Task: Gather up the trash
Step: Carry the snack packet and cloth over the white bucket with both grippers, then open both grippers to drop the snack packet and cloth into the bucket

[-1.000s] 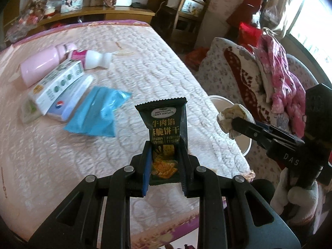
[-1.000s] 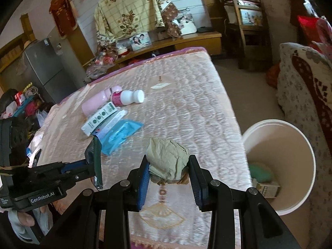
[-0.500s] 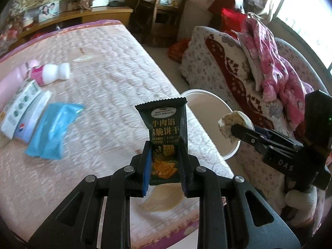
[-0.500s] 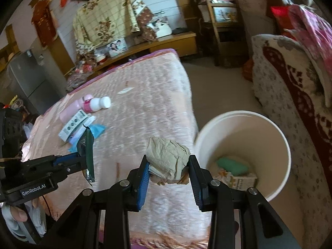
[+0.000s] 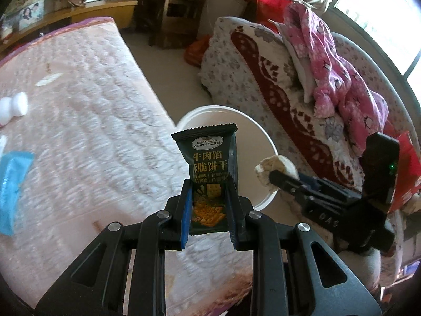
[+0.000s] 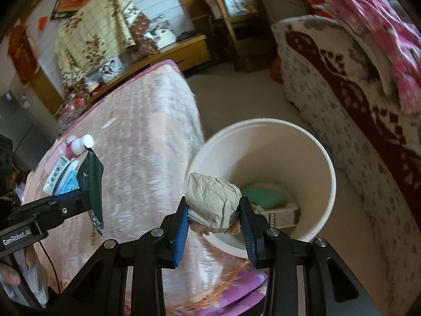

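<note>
Blue pads of the left hand-held gripper pinch the lower half of a dark green biscuit packet, which stands upright between them with its crimped top edge free. In the left wrist view a white bin sits directly behind the packet, toward 12 o'clock, on the floor between the pink quilted bed and a patterned sofa.

The right hand-held gripper is clamped on a crumpled wad of beige paper, pressed from both sides. In the right wrist view the wad hangs at the near rim of the bin, at about 12 o'clock from the pads, and the bin's mouth opens toward 1 o'clock. Inside the bin lie a green object and a small carton; the carton's print is too blurred to read.

Out on the bed, at 9 to 10 o'clock in the right wrist view, are a pink-and-white bottle, a white box and a blue wrapper, well apart from the bin.
</note>
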### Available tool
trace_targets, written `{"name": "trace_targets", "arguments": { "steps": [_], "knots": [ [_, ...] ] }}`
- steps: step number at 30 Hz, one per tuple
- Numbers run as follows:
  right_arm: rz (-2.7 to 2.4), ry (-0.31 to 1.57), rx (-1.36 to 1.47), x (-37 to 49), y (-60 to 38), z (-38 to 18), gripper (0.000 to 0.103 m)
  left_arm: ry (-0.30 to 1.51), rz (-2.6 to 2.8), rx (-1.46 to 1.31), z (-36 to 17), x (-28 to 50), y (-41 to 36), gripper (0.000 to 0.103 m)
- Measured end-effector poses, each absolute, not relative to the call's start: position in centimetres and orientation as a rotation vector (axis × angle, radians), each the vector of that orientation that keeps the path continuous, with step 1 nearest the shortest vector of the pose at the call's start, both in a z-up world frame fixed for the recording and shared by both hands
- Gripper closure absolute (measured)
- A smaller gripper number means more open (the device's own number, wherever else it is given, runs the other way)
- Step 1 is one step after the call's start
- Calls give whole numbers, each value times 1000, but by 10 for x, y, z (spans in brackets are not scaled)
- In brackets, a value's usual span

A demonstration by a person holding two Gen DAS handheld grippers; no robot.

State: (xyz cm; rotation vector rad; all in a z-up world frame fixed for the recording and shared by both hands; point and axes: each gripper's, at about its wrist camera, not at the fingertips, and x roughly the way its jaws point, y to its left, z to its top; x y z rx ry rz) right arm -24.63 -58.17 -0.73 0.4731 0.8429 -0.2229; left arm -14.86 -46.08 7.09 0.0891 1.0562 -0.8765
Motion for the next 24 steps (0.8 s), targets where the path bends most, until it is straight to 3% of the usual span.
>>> {"name": "trace_targets", "arguments": {
  "steps": [4,11,13,15,24],
  "knots": [
    [-243,863,486,-246,-591,-18,68,1072,-886,83,64,-146,-477,82],
    [-285,878,489,-241,-605,-31,57,1076,-899,59,55,-139,-499,81],
    [-309,878,492,-241,-609,-34,50,1079,-898,57,53,-135,-504,77],
    [-322,873,507,-243,-614,-35,46,1080,-892,50,52,-133,-505,53],
    [-313,865,525,-248,-614,-34,43,1043,-870,66,57,-135,-492,50]
  ]
}}
